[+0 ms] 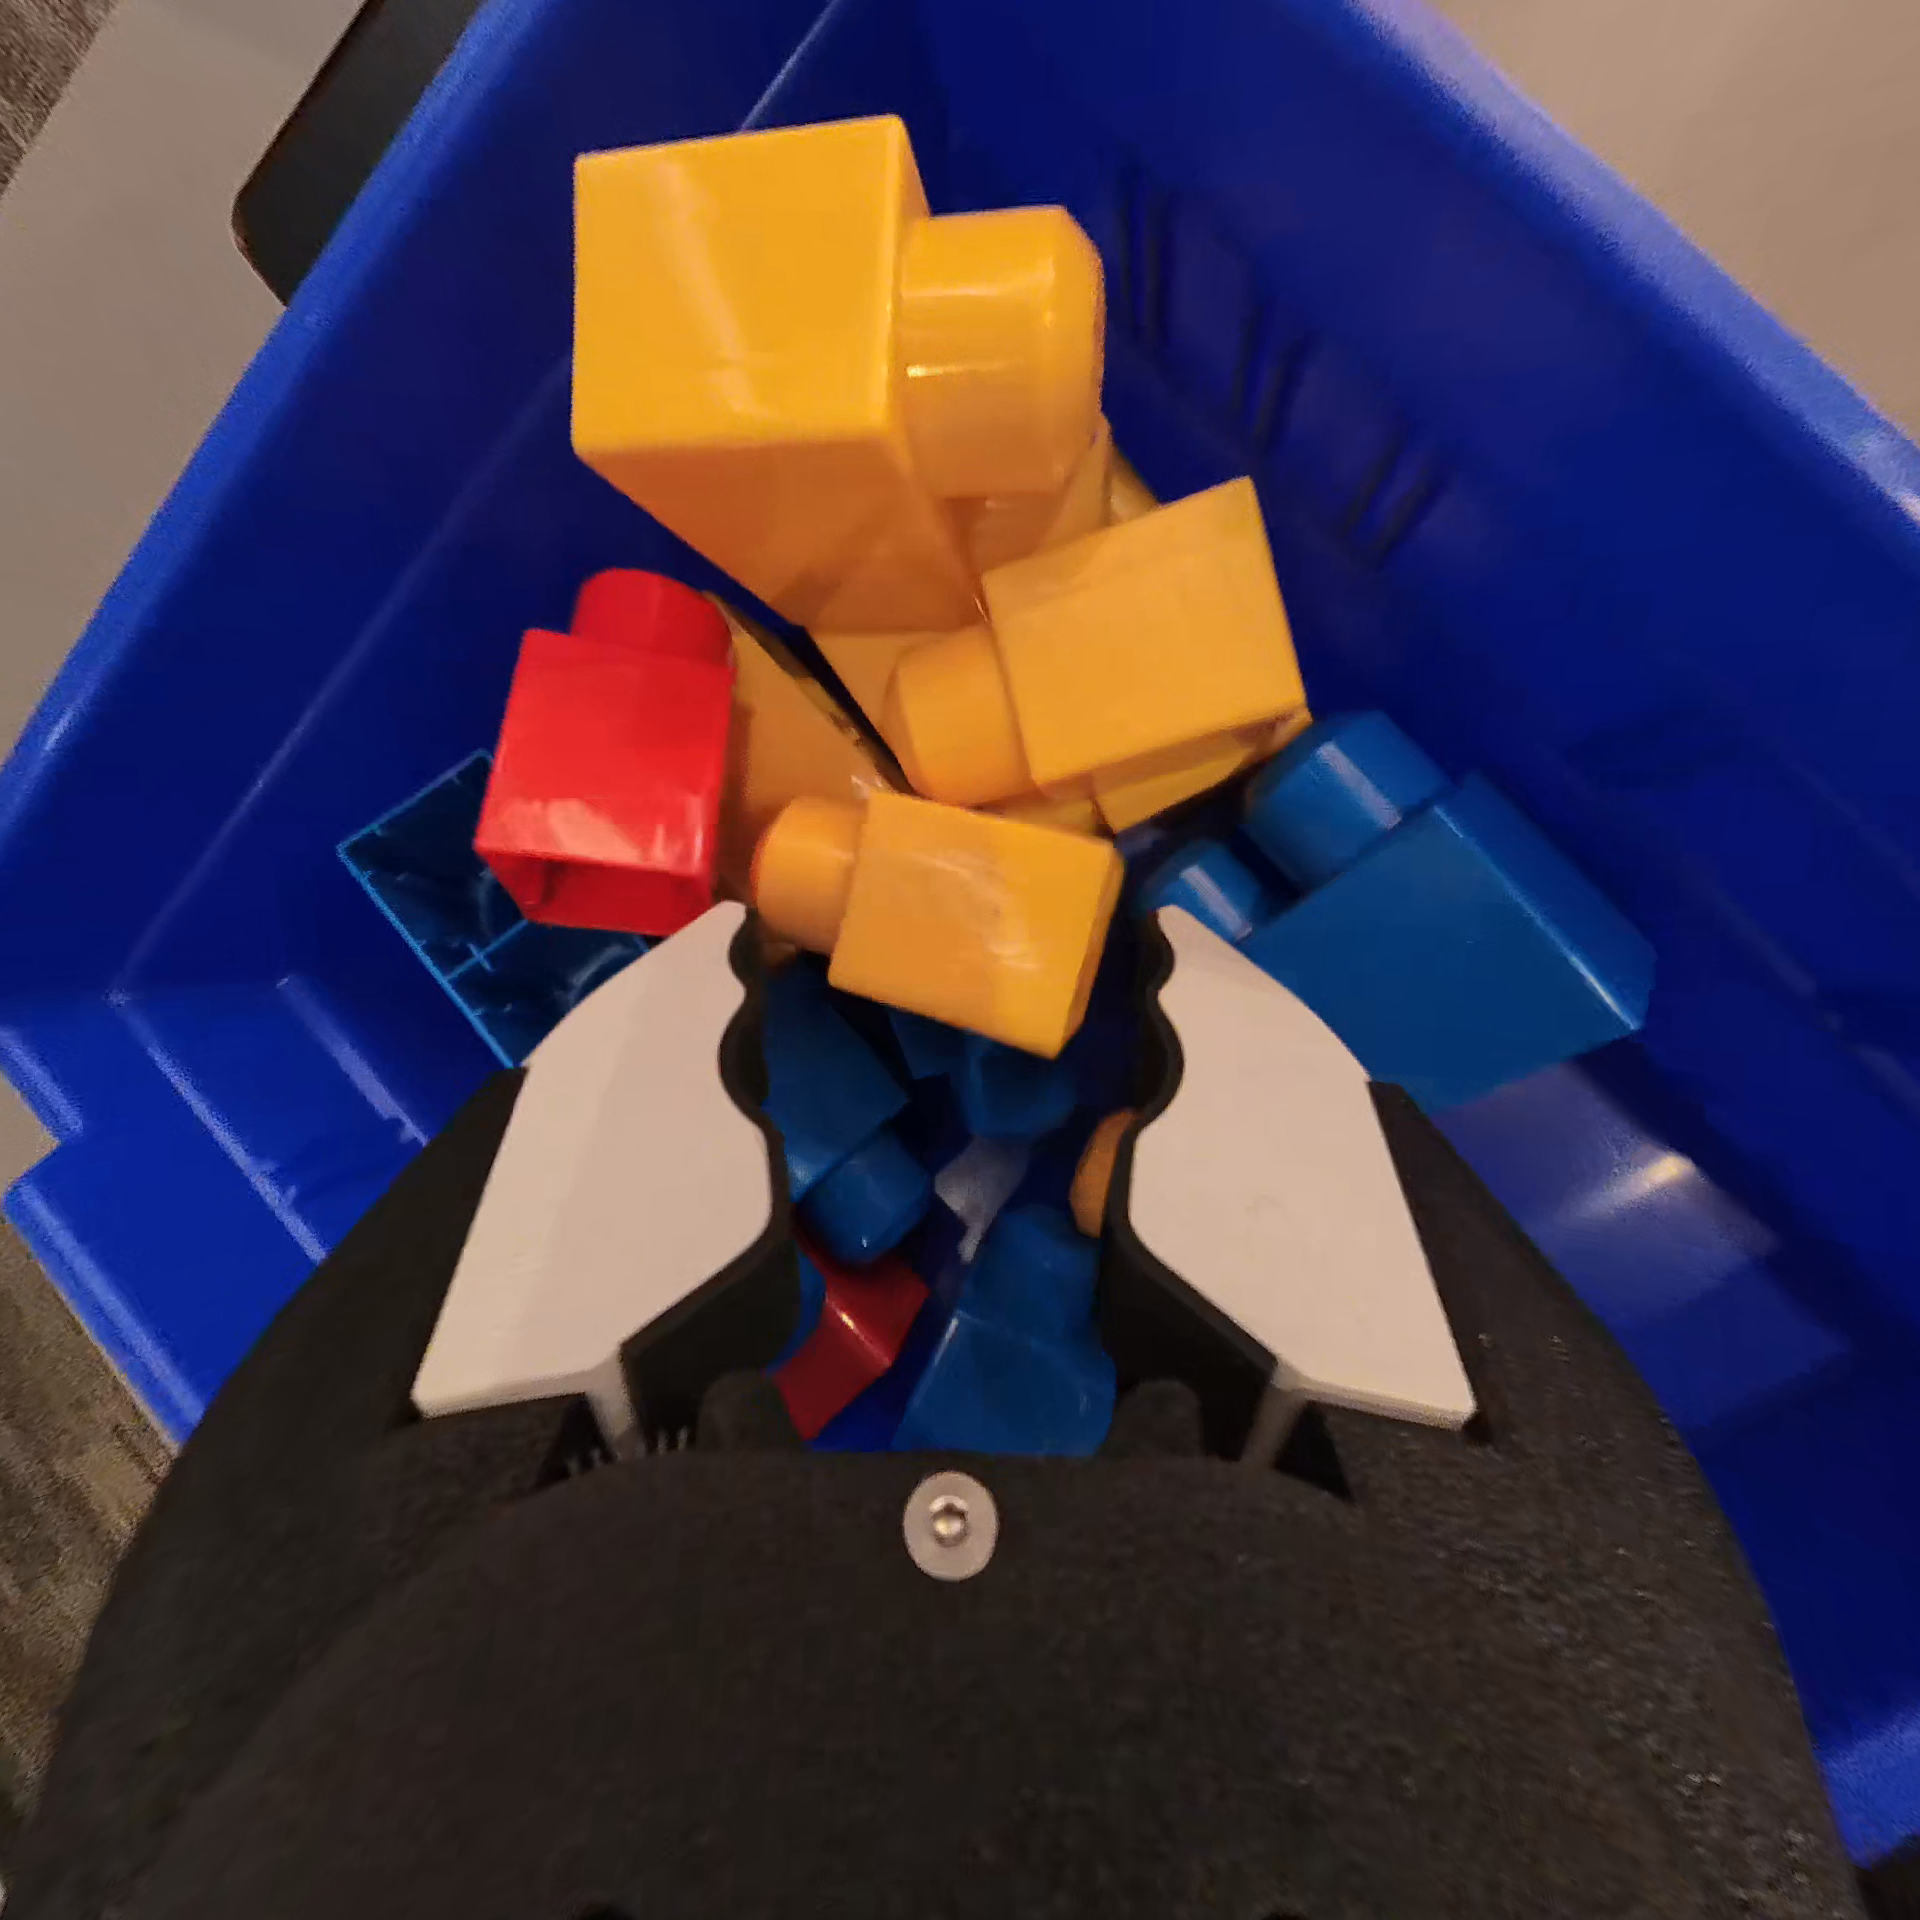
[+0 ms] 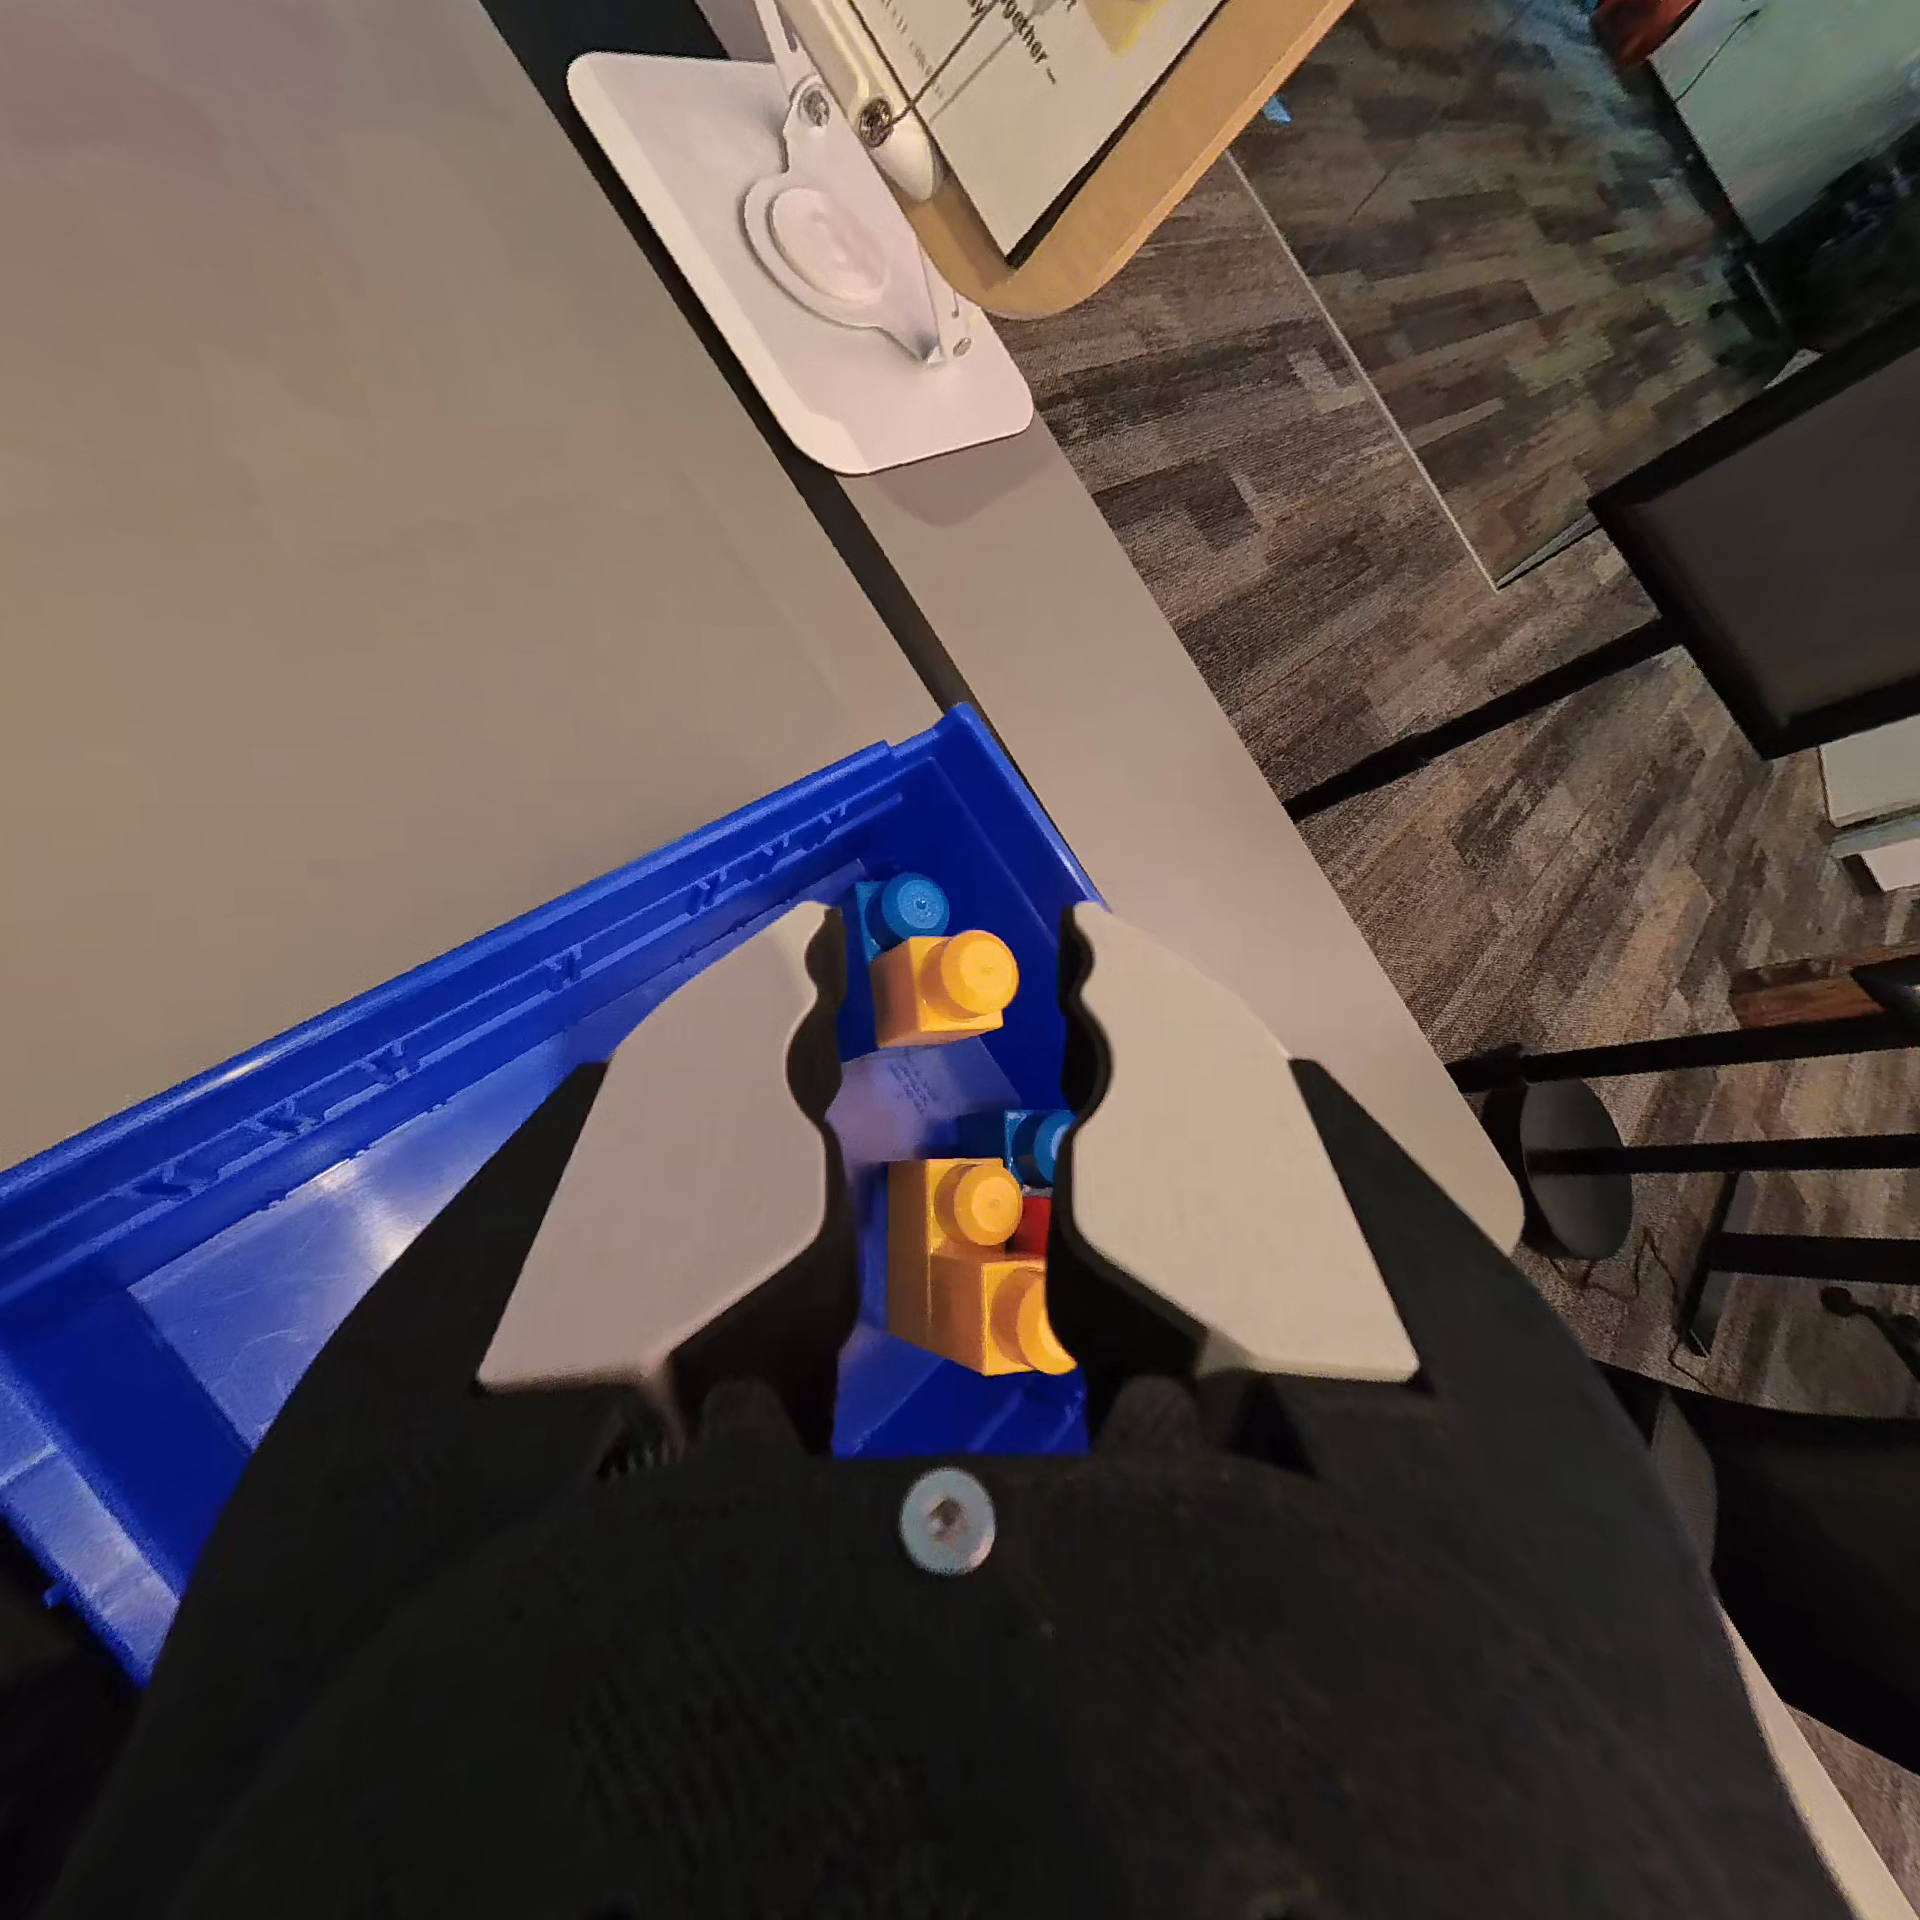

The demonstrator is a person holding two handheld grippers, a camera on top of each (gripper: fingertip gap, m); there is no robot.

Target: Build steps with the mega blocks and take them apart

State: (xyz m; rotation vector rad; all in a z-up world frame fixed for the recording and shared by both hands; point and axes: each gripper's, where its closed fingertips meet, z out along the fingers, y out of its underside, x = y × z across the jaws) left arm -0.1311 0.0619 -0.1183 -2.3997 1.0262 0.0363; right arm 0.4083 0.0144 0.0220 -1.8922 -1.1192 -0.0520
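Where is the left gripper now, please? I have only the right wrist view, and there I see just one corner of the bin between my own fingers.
Observer: The left gripper is open and points into the blue bin, above a pile of blocks.
Operator: Which block is nearest to its fingertips?
Observer: A small yellow block with one stud lies just beyond the tips, in line with the gap. Nothing is gripped.
Operator: Is any red block free to take?
Observer: Yes, a red block with one stud lies uncovered on the pile, beside that small yellow block.
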